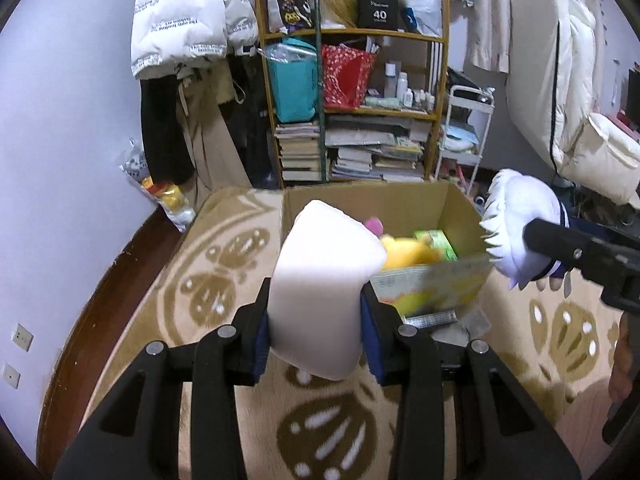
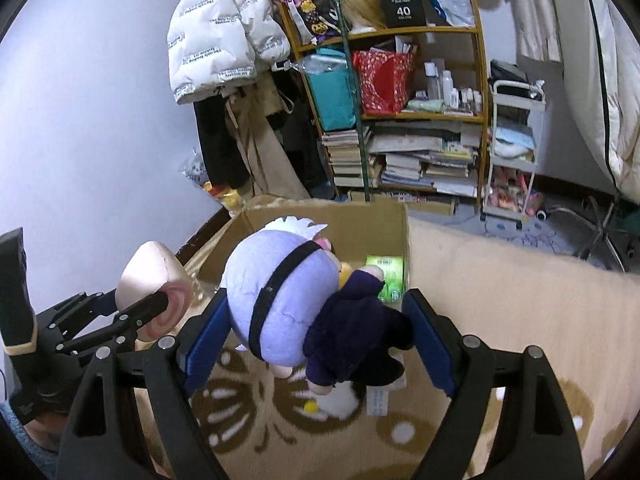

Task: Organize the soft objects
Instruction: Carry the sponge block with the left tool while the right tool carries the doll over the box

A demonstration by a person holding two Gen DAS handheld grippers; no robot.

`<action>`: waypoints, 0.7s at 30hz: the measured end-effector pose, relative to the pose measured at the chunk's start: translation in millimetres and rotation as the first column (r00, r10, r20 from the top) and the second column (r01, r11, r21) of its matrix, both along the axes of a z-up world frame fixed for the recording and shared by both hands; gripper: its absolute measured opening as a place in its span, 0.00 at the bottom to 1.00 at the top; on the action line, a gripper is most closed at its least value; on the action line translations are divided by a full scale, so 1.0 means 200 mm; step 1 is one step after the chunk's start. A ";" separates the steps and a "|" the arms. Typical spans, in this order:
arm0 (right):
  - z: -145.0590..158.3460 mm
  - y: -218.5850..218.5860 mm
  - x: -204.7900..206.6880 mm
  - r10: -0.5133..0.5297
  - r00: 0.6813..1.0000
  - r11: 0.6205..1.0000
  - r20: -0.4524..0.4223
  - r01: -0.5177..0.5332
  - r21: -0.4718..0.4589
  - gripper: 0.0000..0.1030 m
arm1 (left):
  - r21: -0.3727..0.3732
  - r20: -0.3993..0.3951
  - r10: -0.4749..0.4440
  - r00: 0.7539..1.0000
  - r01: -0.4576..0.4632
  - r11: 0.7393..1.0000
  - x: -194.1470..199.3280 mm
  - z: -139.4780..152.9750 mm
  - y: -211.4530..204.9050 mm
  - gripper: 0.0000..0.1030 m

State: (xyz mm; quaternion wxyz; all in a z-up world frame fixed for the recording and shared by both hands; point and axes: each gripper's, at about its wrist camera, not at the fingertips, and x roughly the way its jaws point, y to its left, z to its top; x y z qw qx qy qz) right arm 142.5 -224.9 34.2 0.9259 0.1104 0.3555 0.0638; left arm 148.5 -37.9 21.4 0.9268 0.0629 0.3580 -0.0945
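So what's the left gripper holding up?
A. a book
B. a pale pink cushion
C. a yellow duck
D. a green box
B: the left gripper is squeezed on the pale pink cushion, held in front of the cardboard box; the right gripper holds a purple doll.

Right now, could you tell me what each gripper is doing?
Left gripper: shut on the pink cushion.
Right gripper: shut on the plush doll.
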 end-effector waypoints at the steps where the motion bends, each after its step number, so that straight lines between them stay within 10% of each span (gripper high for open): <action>1: 0.01 0.00 0.02 -0.002 1.000 1.000 0.007 0.002 -0.004 0.86 | 0.002 0.010 -0.002 1.000 0.001 1.000 0.02 0.02 -0.01 0.36; 21: -0.08 0.06 0.36 -0.045 0.999 0.988 0.009 0.046 -0.145 0.89 | 0.072 -0.027 -0.018 0.999 0.020 0.997 0.39 -0.04 -0.12 0.37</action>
